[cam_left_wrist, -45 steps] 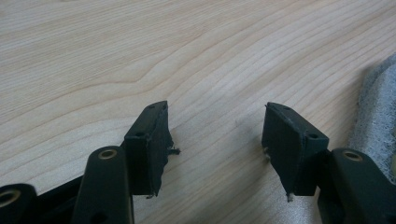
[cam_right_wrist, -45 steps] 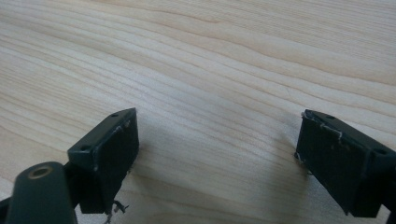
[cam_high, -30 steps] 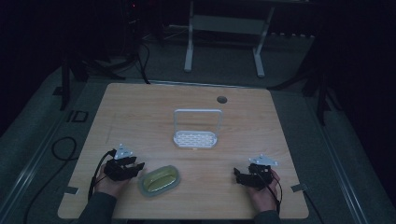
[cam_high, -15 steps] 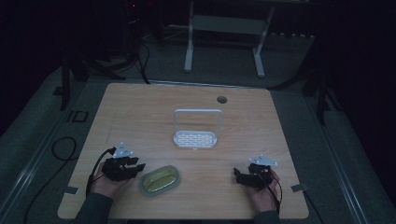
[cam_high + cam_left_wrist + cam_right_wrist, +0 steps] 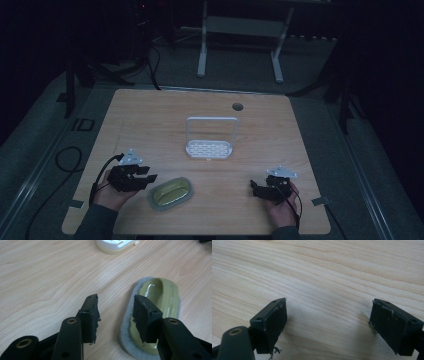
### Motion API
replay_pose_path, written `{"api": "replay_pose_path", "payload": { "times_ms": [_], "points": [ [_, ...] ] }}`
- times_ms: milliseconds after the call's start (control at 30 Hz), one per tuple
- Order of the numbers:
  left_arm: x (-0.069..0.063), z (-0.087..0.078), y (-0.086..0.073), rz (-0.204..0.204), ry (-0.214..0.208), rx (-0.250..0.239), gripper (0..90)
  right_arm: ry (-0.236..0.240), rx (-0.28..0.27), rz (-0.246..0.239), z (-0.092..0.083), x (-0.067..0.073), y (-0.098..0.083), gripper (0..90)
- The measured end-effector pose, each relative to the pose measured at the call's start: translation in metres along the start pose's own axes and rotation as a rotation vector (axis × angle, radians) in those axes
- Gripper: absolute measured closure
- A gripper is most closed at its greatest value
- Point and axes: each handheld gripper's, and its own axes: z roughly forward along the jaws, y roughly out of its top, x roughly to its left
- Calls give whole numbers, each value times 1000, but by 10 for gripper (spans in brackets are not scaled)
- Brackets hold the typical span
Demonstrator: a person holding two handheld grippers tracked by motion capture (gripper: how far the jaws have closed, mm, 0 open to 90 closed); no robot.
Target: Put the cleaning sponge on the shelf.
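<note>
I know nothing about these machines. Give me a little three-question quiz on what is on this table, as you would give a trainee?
1. True or false: the left claw is clamped on the green oval dish.
2. Which thing stands nearest the middle of the table? A) the white rack with a handle B) the green oval dish C) the right claw
3. What lies between the right claw's jaws?

Key
1. False: its jaws stand apart beside the dish, nothing between them.
2. A
3. Nothing but bare wooden tabletop.
</note>
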Motion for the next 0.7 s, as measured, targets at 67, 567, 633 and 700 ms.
{"api": "replay_pose_path", "payload": {
  "times_ms": [67, 567, 633, 700],
  "points": [
    [-1, -1, 2, 4, -9, 6, 554, 0, 0, 0, 0, 0, 0, 139],
    [-9, -7, 21, 44, -35, 37, 558, 0, -1, 1, 0, 0, 0, 139],
    [-10, -6, 23, 58, -38, 51, 557, 0, -1, 1, 0, 0, 0, 139],
    [-12, -5, 24, 75, -37, 70, 555, -1, -1, 1, 0, 0, 0, 139]
  ]
}}
